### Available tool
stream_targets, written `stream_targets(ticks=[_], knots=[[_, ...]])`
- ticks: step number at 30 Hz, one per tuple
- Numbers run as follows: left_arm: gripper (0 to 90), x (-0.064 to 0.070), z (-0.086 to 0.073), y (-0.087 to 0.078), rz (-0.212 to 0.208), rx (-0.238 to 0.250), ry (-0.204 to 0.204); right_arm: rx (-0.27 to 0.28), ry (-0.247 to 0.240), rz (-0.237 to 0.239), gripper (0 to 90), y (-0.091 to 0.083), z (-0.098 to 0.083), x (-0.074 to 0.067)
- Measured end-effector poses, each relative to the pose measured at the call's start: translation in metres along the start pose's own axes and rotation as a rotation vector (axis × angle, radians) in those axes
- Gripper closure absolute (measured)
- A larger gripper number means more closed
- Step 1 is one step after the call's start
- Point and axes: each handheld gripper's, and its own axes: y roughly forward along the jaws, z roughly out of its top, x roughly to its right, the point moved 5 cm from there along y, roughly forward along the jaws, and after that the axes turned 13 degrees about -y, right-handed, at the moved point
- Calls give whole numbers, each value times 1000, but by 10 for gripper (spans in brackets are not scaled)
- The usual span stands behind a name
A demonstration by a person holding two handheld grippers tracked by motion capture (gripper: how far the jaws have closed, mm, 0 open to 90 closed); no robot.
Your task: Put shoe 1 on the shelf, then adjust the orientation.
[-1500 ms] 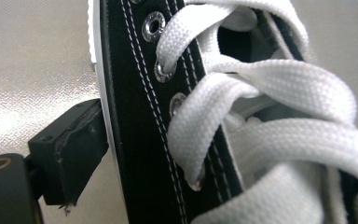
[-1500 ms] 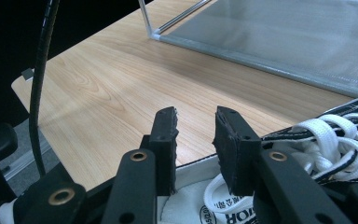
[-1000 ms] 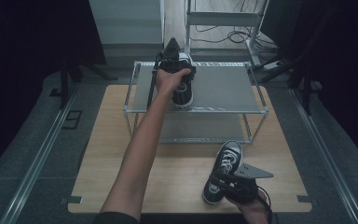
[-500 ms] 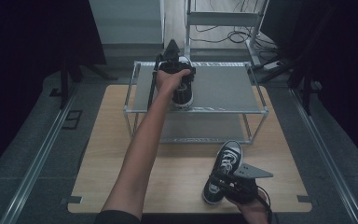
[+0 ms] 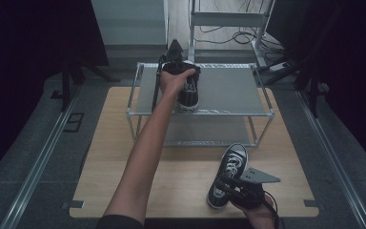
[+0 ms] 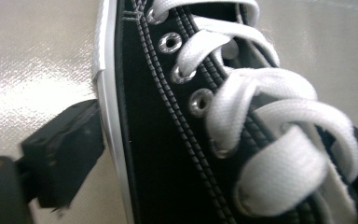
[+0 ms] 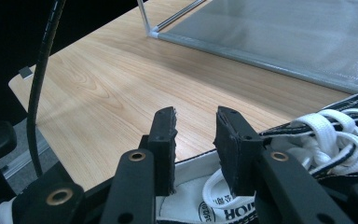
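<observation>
Left gripper [image 5: 180, 71], jaws just opening around the black canvas sneaker with white laces [image 5: 189, 91] at upper centre on the grey metal shoe rack [image 5: 228, 90]: spread fully, lift straight. Right gripper [image 7: 196, 135] grips the second black sneaker's [image 5: 228, 174] collar on the wooden desk [image 5: 181, 171].

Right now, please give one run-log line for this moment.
black canvas sneaker: on grey rack top shelf | left hand-held gripper: jaws opening around it

A two-tier rack [image 5: 201, 113] is placed on the far half of the table [image 5: 124, 181], and one sneaker [image 5: 189, 90] is set on the upper shelf [image 5: 228, 90], left of its middle, with the left gripper [image 5: 177, 67] positioned at the sneaker's far end. A second sneaker [image 5: 228, 174] is laid on the table in front of the rack, towards the right near corner, toe directed at the rack. The right gripper [image 5: 244, 190] is located at its near end, just to its right.
</observation>
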Motion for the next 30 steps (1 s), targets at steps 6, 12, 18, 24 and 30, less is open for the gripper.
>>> stream_targets(ticks=[6, 12, 18, 24, 30], knots=[[59, 0, 1, -13, -14, 33, 17, -4, 0, -3, 679, 0, -1, -1], [150, -5, -6, -30, -65, 92, 102, -4, -4, -4, 680, 0, -1, -4], [155, -12, -19, -49, -147, 125, 157, 4, -7, -5, 696, 0, 1, -6], [160, -22, -29, -74, -227, 156, 199, 16, -29, 7, 782, 2, 5, -16], [160, -37, -50, -93, -296, 171, 248, 12, -68, 56, 794, 10, 9, -38]])
